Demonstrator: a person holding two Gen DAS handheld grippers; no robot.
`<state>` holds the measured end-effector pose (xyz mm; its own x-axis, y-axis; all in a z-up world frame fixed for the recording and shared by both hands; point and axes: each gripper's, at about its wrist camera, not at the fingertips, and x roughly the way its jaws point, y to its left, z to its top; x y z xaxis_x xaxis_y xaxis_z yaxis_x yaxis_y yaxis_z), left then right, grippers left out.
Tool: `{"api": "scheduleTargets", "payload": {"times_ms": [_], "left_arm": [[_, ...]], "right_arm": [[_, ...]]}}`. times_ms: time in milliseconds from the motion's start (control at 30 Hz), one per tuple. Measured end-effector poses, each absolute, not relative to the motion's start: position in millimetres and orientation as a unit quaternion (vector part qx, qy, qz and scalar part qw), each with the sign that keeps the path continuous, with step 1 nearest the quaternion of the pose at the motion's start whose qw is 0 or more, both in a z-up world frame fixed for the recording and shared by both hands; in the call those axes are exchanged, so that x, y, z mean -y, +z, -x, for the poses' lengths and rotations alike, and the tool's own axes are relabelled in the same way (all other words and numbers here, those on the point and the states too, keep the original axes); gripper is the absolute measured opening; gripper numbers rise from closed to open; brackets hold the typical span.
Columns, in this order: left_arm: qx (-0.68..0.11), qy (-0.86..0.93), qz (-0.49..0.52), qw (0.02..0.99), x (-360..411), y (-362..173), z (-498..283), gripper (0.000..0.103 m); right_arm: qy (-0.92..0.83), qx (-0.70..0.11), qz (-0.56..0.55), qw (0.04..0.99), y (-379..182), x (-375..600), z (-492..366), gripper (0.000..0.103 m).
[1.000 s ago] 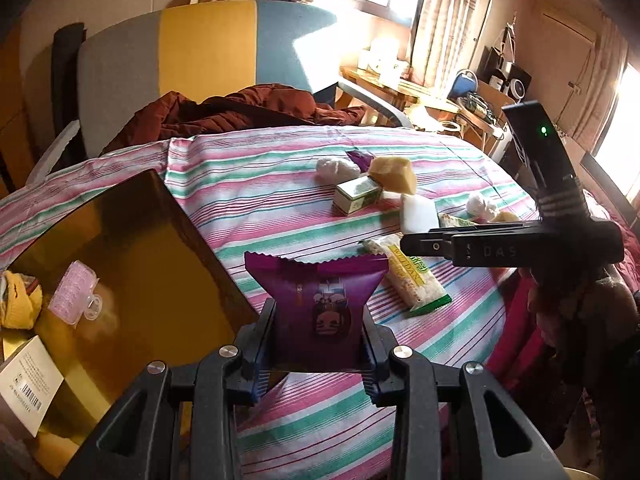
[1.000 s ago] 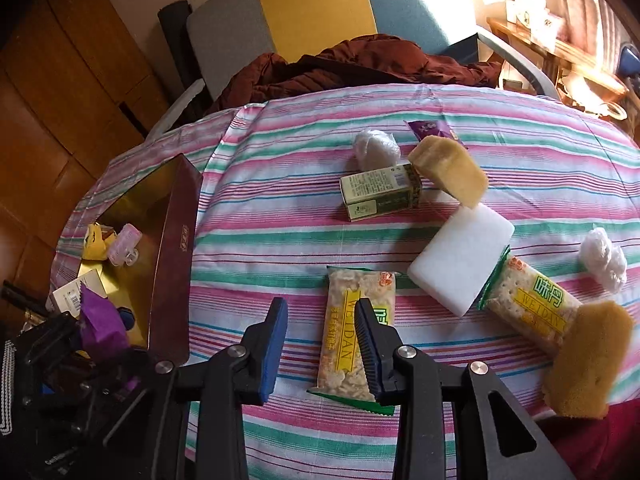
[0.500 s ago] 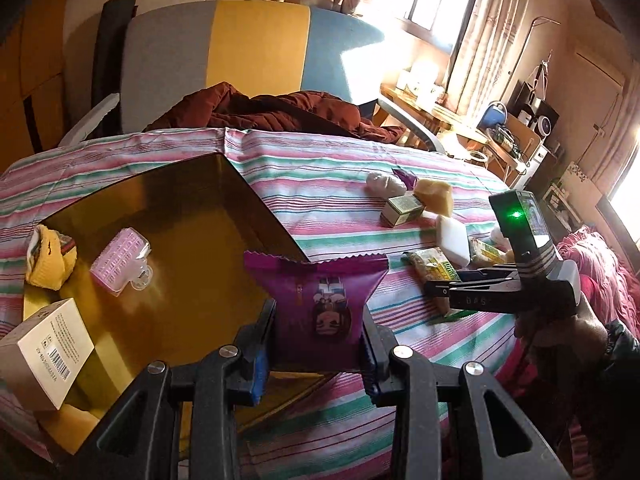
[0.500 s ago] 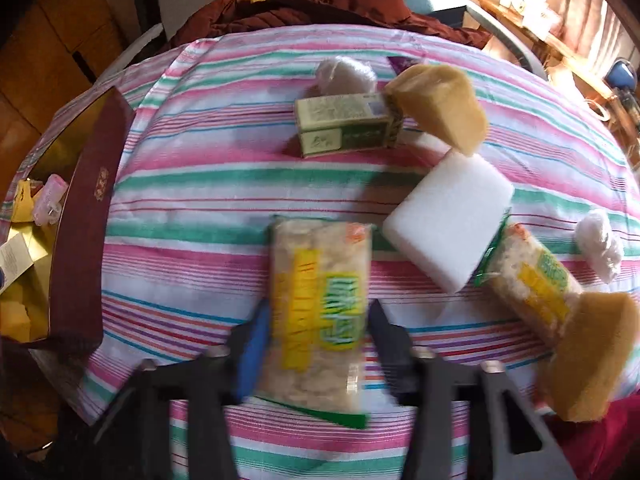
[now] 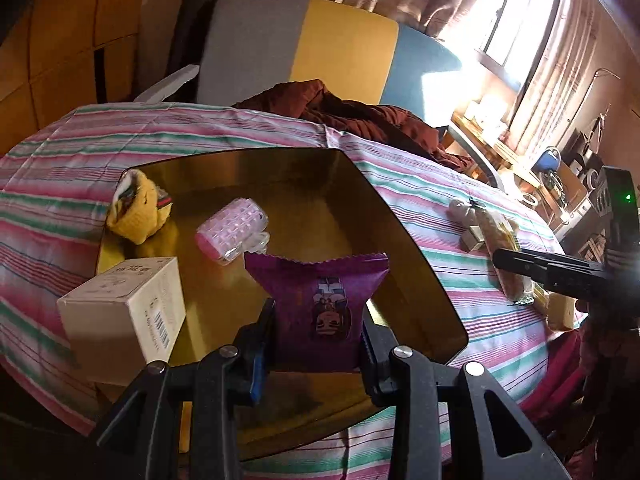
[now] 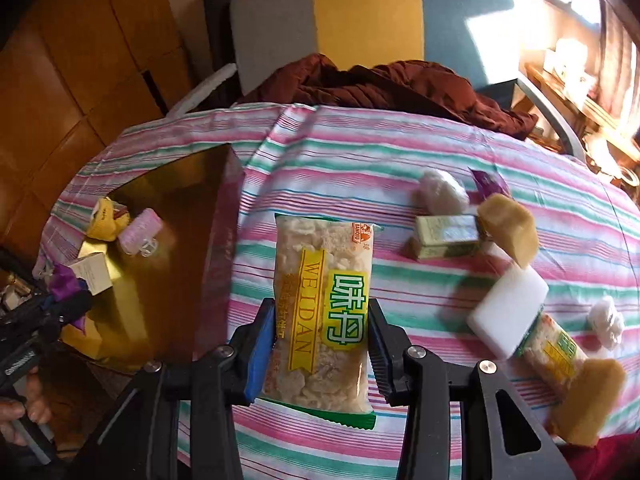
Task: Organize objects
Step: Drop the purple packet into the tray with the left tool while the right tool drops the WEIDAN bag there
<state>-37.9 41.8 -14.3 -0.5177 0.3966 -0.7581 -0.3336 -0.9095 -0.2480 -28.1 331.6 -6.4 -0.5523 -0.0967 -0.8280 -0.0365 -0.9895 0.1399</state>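
Left wrist view: the left claw (image 5: 318, 344) is clamped on a purple snack packet (image 5: 320, 300), its pads pressing both side edges, and the packet stands upright between them over the near part of a gold-lined box (image 5: 304, 184). Inside the box lie a yellow knitted pouch (image 5: 138, 216) at the far left, a pink hair roller (image 5: 232, 226) just beside it toward the middle, and a cream carton (image 5: 124, 312) at the near left corner. The box sits on a surface covered with a striped cloth (image 5: 420, 200). At the right edge the other claw shows side-on, dark against the glare.

Right wrist view: the right claw (image 6: 322, 350) is closed on a clear rice cracker packet (image 6: 322, 312), gripping its long sides, so the packet stands lengthwise between the pads above the cloth. The box is to the left, its maroon wall facing the packet. To the right on the cloth lie a white foam block (image 6: 508, 314), a green carton (image 6: 446, 236) touching a tan sponge (image 6: 510, 228), a white wrapped ball (image 6: 442, 190), a second cracker packet (image 6: 554, 352), a second sponge (image 6: 586, 396) and a small white tuft (image 6: 606, 322). A hand (image 6: 24, 408) shows at lower left.
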Motion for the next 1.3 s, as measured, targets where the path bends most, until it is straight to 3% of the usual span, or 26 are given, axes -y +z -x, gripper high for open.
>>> {"api": "scheduleTargets", "payload": {"times_ms": [200,300,400,433,500,800,1300], "left_arm": [[0.045,0.87,0.451,0.194,-31.0,-19.6,52.5,0.037],[0.046,0.875,0.45,0.173,-29.4,-19.5,71.4,0.051],[0.062,0.874,0.454,0.16,-23.8,-21.1,83.6,0.051],[0.06,0.877,0.452,0.153,-21.9,-21.6,84.3,0.054],[0.061,0.877,0.454,0.146,-16.8,-24.7,83.0,0.057],[0.073,0.878,0.457,0.121,-0.6,-32.7,64.7,0.057],[0.032,0.907,0.411,0.082,-0.2,-7.7,43.0,0.057]], "right_arm": [[-0.872,0.052,-0.478,0.093,-2.1,-268.6,52.5,0.043],[-0.864,0.05,-0.486,0.119,-4.8,-237.7,74.2,0.044],[-0.863,0.068,-0.487,0.112,-6.4,-220.0,101.5,0.046],[-0.865,0.074,-0.484,0.106,-6.0,-215.4,108.8,0.049],[-0.869,0.079,-0.479,0.099,-4.2,-206.6,116.1,0.078],[-0.863,0.054,-0.491,0.107,-19.0,-187.6,99.8,0.103],[-0.904,-0.025,-0.424,0.054,-8.0,-174.8,57.3,0.103]]}}
